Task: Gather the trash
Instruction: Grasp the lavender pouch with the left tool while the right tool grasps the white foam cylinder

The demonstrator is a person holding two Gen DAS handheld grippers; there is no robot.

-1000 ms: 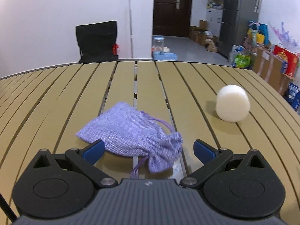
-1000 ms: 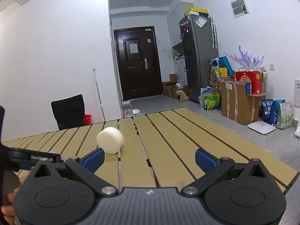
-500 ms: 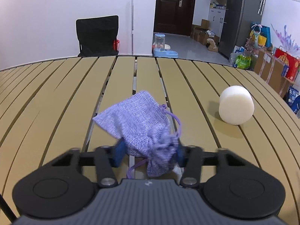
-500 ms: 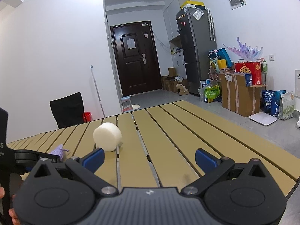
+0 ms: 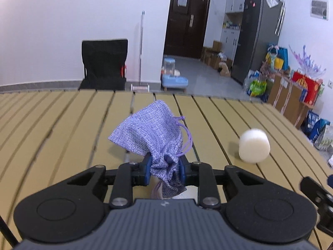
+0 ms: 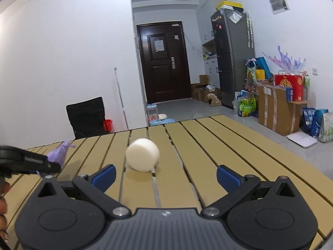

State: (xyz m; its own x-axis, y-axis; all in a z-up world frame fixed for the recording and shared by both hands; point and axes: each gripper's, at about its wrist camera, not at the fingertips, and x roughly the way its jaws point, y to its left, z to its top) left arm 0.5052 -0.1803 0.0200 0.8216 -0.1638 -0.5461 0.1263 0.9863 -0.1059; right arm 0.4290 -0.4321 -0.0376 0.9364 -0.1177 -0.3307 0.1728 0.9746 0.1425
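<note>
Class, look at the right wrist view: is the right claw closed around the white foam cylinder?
No: the right claw stands open, with the white foam cylinder lying beyond its fingertips on the slatted table.

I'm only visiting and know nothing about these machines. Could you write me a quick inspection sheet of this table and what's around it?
Surface: slatted tan table, gaps between the slats.
Job's things: purple drawstring pouch pinched at its gathered neck and lifted; white foam cylinder lying on its side on the table.
Clutter: nothing seen on the table besides these.
Grippers: left gripper has just closed on the pouch; right gripper open and empty, the cylinder ahead of it.
Cables: nothing seen.
Surroundings: black chair, dark door, grey fridge, cardboard boxes and bags on the floor.
</note>
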